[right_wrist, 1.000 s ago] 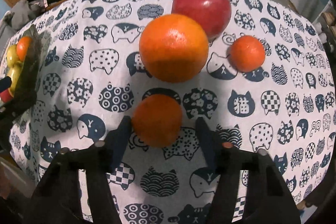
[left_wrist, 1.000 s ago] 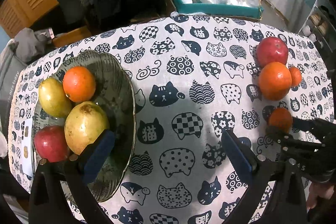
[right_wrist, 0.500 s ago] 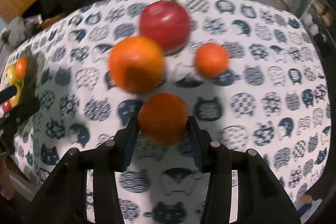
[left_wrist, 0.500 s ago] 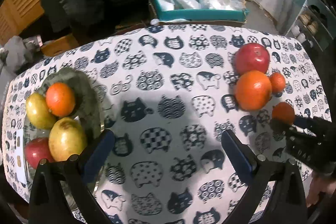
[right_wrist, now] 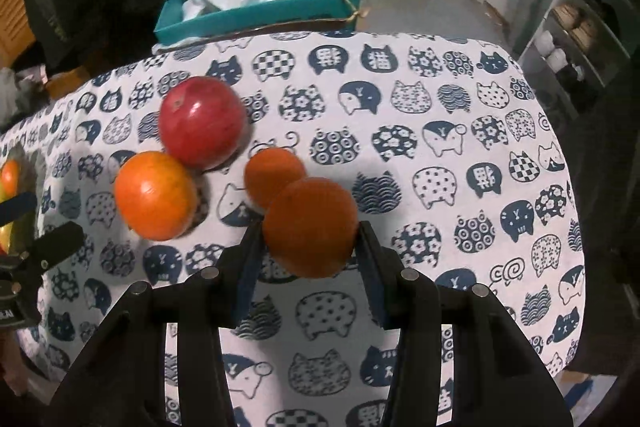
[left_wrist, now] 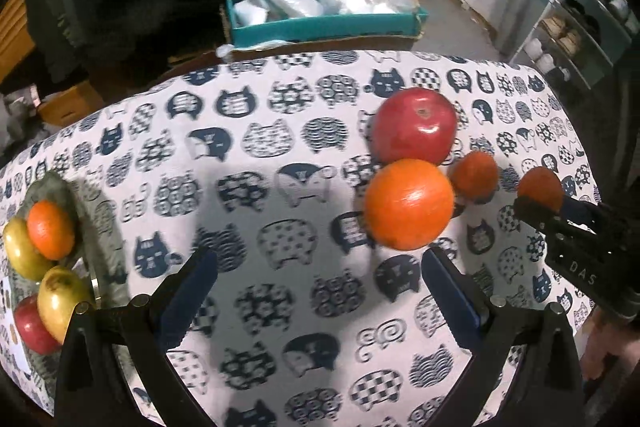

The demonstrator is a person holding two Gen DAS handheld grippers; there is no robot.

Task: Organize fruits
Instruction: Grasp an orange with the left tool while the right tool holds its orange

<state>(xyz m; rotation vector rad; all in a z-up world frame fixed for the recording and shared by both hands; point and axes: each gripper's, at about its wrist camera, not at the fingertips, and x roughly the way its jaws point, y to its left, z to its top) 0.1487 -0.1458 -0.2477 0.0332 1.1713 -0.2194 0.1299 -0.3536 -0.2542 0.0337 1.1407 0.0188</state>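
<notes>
My right gripper (right_wrist: 310, 251) is shut on a small orange (right_wrist: 310, 227) and holds it above the cat-print tablecloth; the orange also shows in the left wrist view (left_wrist: 540, 187). On the cloth lie a red apple (right_wrist: 202, 121), a large orange (right_wrist: 156, 195) and a small tangerine (right_wrist: 272, 177). My left gripper (left_wrist: 320, 287) is open and empty, with the large orange (left_wrist: 408, 203) just beyond its right finger. A grey-green bowl (left_wrist: 96, 247) at the left edge holds an orange (left_wrist: 50, 229), two yellow-green fruits and a red apple (left_wrist: 28, 325).
A teal box (left_wrist: 320, 21) with plastic bags stands on the floor behind the table. A shelf with jars (left_wrist: 568, 31) is at the far right. The table's far edge (left_wrist: 320, 53) curves behind the fruit.
My right gripper closed on the small orange and lifted it off the cloth. My left gripper moved right, away from the bowl, toward the loose fruit.
</notes>
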